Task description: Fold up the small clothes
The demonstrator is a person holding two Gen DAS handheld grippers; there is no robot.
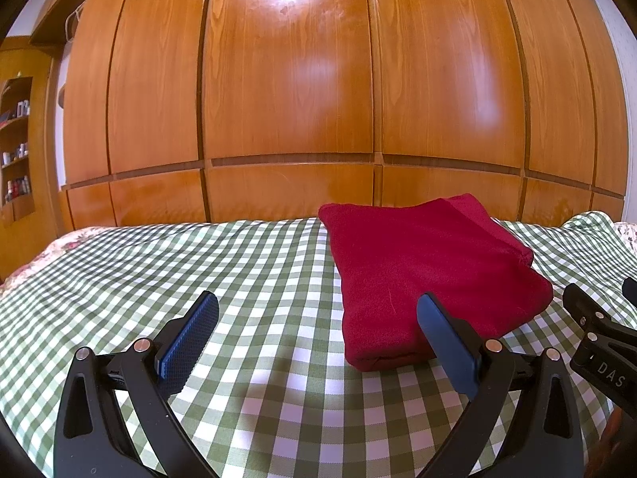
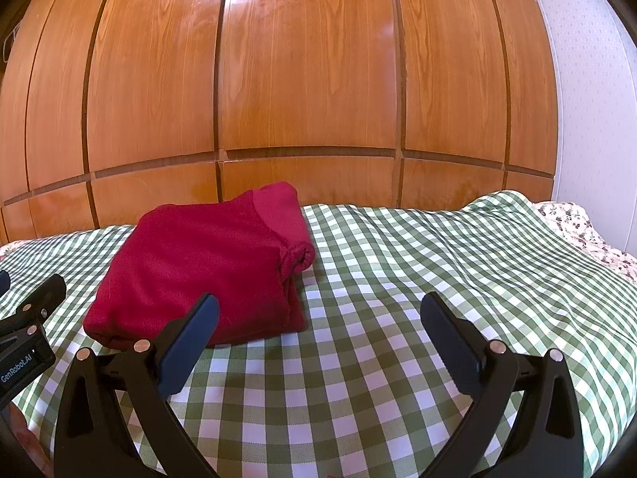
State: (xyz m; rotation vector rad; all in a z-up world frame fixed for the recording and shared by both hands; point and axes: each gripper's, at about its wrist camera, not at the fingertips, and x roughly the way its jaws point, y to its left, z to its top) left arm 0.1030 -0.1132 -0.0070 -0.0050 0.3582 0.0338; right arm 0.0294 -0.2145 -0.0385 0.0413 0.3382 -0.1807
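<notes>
Here's the red garment [image 1: 430, 275], folded into a thick, squarish bundle, lying on the green-and-white checked cloth [image 1: 258, 279] that covers the bed. From the left wrist view it lies at about one o'clock of the left gripper [image 1: 318, 330]; from the right wrist view it lies at about eleven o'clock of the right gripper [image 2: 318, 330]. So the bundle lies between the two tools.

Left gripper: jaws spread wide, blue pads showing, nothing between them but checked cloth. Its right finger stands in front of the bundle's near edge; I cannot tell whether it touches. Right gripper: also spread wide, empty, its left finger overlapping the bundle's near corner in view.

On the garment's right side, a rolled cuff or hem [image 2: 296, 257] bulges out at three o'clock of the bundle, a paler red band behind it.

Behind the bed, a wall of glossy wooden wardrobe doors [image 1: 290, 79]. At nine o'clock in the left view, a wooden shelf niche [image 1: 16, 147] holds small bottles, too small to identify. A floral bedspread [image 2: 577, 227] peeks out at the cloth's far right edge.
</notes>
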